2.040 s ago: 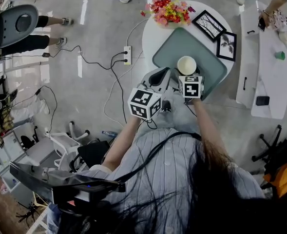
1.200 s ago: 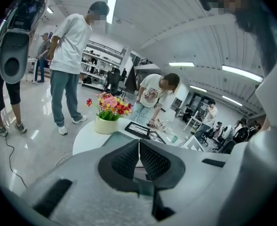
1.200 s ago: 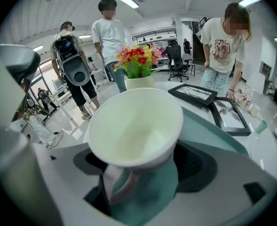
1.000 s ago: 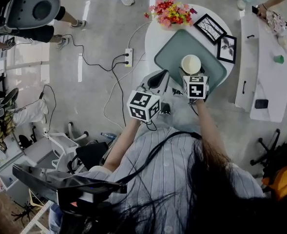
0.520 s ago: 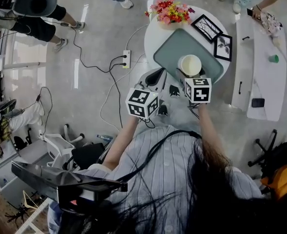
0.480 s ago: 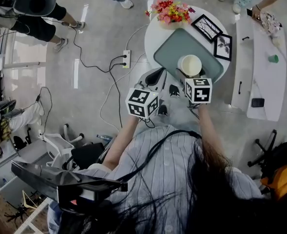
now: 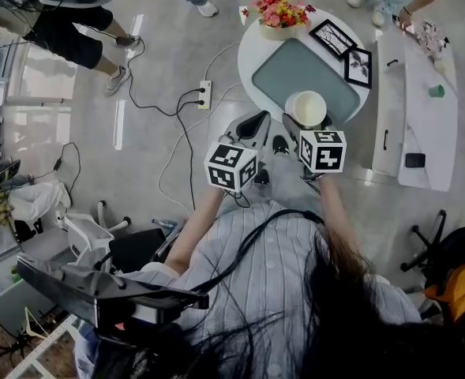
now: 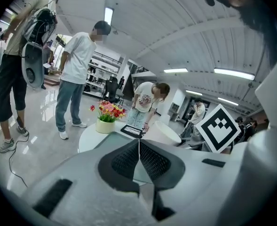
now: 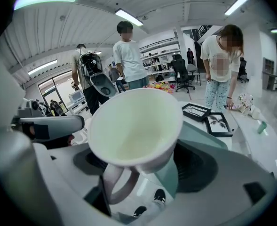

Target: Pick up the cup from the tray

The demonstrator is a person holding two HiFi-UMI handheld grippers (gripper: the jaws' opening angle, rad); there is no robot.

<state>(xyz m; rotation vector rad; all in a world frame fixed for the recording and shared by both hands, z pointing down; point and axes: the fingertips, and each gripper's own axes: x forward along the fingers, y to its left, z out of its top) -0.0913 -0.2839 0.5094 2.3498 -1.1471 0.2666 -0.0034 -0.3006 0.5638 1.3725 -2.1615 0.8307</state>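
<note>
The white cup [image 7: 305,107] hangs tilted and empty in the air over the near corner of the grey-green tray [image 7: 303,65], which lies on a round white table [image 7: 252,54]. My right gripper [image 7: 298,129] is shut on the cup's handle. In the right gripper view the cup [image 9: 136,124] fills the middle, its handle [image 9: 117,185] pinched between the jaws of the right gripper [image 9: 143,185]. My left gripper [image 7: 252,125] is held to the left of the cup, shut with nothing in it. In the left gripper view its pads [image 8: 150,161] touch, and the cup [image 8: 161,132] shows beyond them.
A pot of flowers [image 7: 279,10] and two black picture frames [image 7: 335,38] [image 7: 359,65] stand at the table's far side. A power strip with cables [image 7: 205,93] lies on the floor to the left. A white bench [image 7: 421,109] runs along the right. People stand around.
The cup has come up off the tray's middle and back toward me in the right gripper. The left gripper has stayed beside it, shut.
</note>
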